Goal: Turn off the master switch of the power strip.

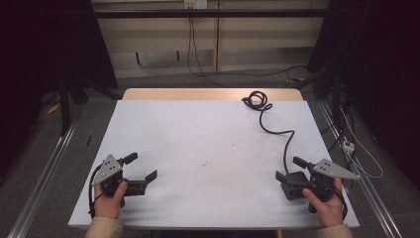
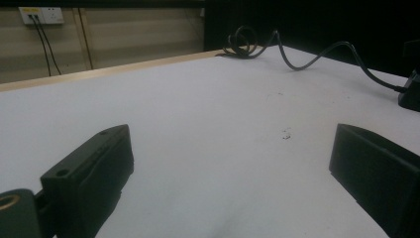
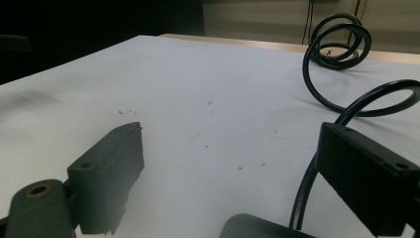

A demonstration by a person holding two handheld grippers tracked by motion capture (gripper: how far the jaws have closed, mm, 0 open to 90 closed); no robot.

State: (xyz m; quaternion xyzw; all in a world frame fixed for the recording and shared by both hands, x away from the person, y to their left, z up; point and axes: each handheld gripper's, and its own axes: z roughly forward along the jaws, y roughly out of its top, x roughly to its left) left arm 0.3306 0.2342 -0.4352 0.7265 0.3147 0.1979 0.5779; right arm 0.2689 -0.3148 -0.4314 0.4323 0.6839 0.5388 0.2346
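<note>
Bench [image 1: 208, 144]: white top, wood strip along the far edge. No containers on it; nothing held anywhere.

Left claw [image 1: 143, 171]: near-left corner of the bench, gripped by the person's left hand [image 1: 110, 198]. Jaws spread wide apart, nothing between them, pointing across toward the right side. Grey three-cornered plate on top. In the left gripper view both jaws rise from the bottom corners with bare white surface between them.

Right claw [image 1: 289, 171]: near-right corner, held in the right hand [image 1: 327, 206]. Jaws apart, empty, pointing left toward the bench's middle. The two claws face each other, well apart.

Cable [image 1: 277, 130]: black, runs from the right claw up the right side of the bench to a loose coil [image 1: 256, 100] at the far edge, just by the wood strip. Long run lies near-to-far with a bend midway. In the right gripper view the coil [image 3: 341, 39] stands up in loops and the cable passes behind the right-hand jaw, partly hidden there.

Small dark specks [image 1: 204, 163] mid-bench; too small to identify.

Hard to make out: sides of the room are in deep shadow. Sleeves cut off at the bottom edge of the high view. A dark rounded shape [image 3: 257, 228] at the bottom of the right gripper view is cut off; cannot tell what it is. Wall sockets [image 2: 42, 15] with leads behind the bench.
</note>
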